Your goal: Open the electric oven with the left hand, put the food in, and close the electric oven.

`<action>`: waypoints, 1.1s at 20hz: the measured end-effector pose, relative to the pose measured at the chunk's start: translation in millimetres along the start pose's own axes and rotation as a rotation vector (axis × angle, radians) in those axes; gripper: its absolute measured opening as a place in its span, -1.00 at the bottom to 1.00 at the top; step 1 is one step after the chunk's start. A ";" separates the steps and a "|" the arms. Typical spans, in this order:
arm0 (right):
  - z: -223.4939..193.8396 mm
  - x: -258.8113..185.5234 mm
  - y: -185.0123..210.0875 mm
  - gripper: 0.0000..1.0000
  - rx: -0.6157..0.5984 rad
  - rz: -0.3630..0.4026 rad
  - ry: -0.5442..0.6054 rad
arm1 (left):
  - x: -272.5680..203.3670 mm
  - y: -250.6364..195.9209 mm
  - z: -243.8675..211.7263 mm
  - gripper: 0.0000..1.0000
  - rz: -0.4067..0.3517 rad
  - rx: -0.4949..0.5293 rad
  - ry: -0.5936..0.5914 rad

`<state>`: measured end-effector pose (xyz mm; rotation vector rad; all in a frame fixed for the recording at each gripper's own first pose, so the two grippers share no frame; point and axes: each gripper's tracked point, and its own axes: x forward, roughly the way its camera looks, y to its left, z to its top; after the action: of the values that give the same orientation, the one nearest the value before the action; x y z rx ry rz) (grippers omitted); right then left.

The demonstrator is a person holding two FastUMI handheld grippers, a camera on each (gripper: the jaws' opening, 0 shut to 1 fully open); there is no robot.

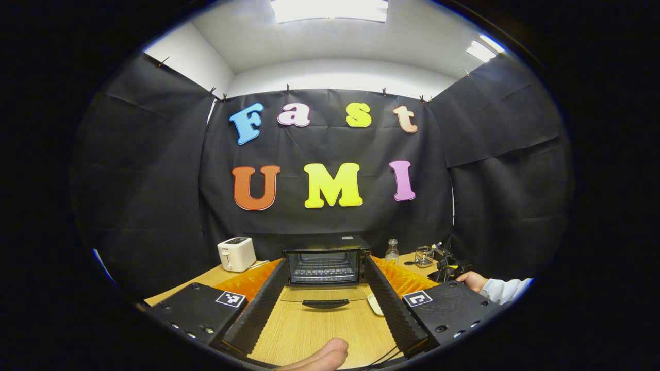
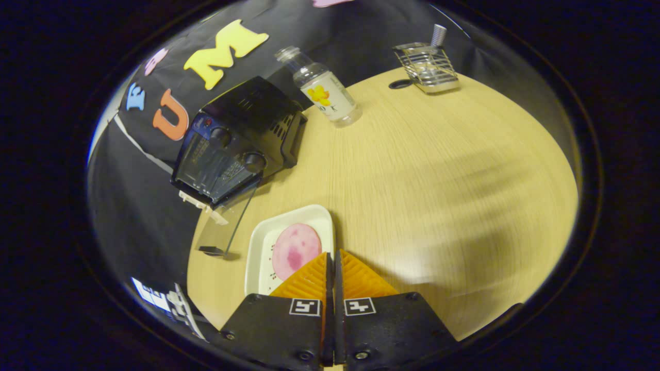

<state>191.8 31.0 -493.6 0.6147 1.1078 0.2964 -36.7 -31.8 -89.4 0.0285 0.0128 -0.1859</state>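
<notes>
The black electric oven (image 1: 326,257) stands at the back of the wooden table, its glass door (image 1: 325,294) folded down flat with the handle toward me. My left gripper (image 1: 326,264) is open wide, hanging in front of the door and touching nothing. In the right gripper view the oven (image 2: 242,134) is at the upper left with its door (image 2: 227,221) hanging open. Beside the door lies a white tray (image 2: 258,247) with a round pink slice of food (image 2: 296,250). My right gripper (image 2: 332,253) is shut on the tray's near right rim. The tray's edge (image 1: 375,305) shows to the right of the door.
A white toaster (image 1: 236,254) stands left of the oven. To the oven's right are a clear bottle (image 2: 325,93) and a wire basket (image 2: 428,67). A hand (image 1: 472,281) with a light sleeve is at the right. Bare tabletop (image 2: 438,180) spreads to the right of the tray.
</notes>
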 end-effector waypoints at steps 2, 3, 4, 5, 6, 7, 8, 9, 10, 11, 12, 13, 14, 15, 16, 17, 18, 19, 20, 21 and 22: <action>-3.6 -3.0 -0.2 -0.92 0.070 0.046 0.017 | 0.4 -1.2 -1.5 0.89 -0.003 0.002 0.004; -4.6 -4.4 -1.9 -0.92 0.094 0.060 0.022 | 0.4 0.8 -1.3 0.89 0.001 0.002 0.003; -6.0 -6.6 -2.0 -0.92 0.112 0.072 0.028 | -0.1 3.1 -1.1 0.90 0.002 0.001 0.003; -6.4 -7.5 -1.4 -0.92 0.119 0.080 0.033 | 0.7 3.8 -2.7 0.90 0.003 -0.001 0.007; -7.0 -8.4 -1.8 -0.92 0.115 0.078 0.031 | 1.9 5.6 -3.3 0.91 0.007 -0.003 0.009; -6.0 -9.4 -3.4 -0.92 0.113 0.068 0.026 | 2.5 7.5 -4.1 0.91 0.011 -0.006 0.013; -4.6 -11.3 -5.1 -0.92 0.113 0.050 0.019 | 1.7 9.0 -4.5 0.90 0.012 -0.008 0.012; -2.3 -15.0 -7.3 -0.92 0.112 0.029 0.007 | 1.1 10.0 -5.4 0.90 0.011 -0.011 0.014; -3.3 -25.1 -9.8 -0.92 0.103 0.014 -0.004 | -0.9 10.3 -6.1 0.89 0.009 -0.013 0.017; -2.1 -33.4 -10.7 -0.92 0.091 0.002 -0.018 | -2.4 10.8 -8.7 0.89 0.006 -0.014 0.025; 1.6 -39.0 -6.3 -0.92 0.081 0.000 -0.034 | -2.6 12.6 -10.8 0.91 0.005 -0.012 0.028; 4.1 -44.3 -0.9 -0.92 0.072 0.004 -0.049 | -3.7 16.3 -10.9 0.90 0.011 -0.009 0.026; 6.0 -49.5 6.9 -0.92 0.070 0.013 -0.059 | -4.7 20.4 -11.4 0.90 0.018 -0.008 0.025; 7.7 -55.1 16.5 -0.92 0.071 0.024 -0.068 | -5.2 24.1 -12.5 0.91 0.025 -0.010 0.028; 8.9 -61.9 26.7 -0.92 0.070 0.036 -0.078 | -5.5 27.5 -14.3 0.90 0.033 -0.015 0.030; 9.6 -67.6 38.3 -0.92 0.054 0.050 -0.085 | -5.6 31.0 -15.2 0.90 0.039 -0.019 0.030; 8.9 -73.7 50.2 -0.92 0.037 0.066 -0.089 | -5.3 33.6 -16.6 0.90 0.043 -0.023 0.031; 8.3 -78.5 62.4 -0.92 0.025 0.079 -0.093 | -5.3 35.6 -18.6 0.89 0.043 -0.024 0.032; 7.1 -81.6 73.7 -0.92 0.013 0.091 -0.097 | -6.7 38.5 -20.4 0.90 0.045 -0.021 0.034; 5.8 -83.8 84.4 -0.92 0.003 0.101 -0.099 | -5.6 41.4 -22.4 0.89 0.049 -0.017 0.034; 4.0 -84.0 94.2 -0.92 -0.006 0.108 -0.099 | -4.4 45.0 -25.6 0.90 0.053 -0.012 0.035</action>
<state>166.4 61.7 -373.8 0.6783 0.9801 0.3590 -33.0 14.0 -113.7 0.0196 0.0481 -0.1327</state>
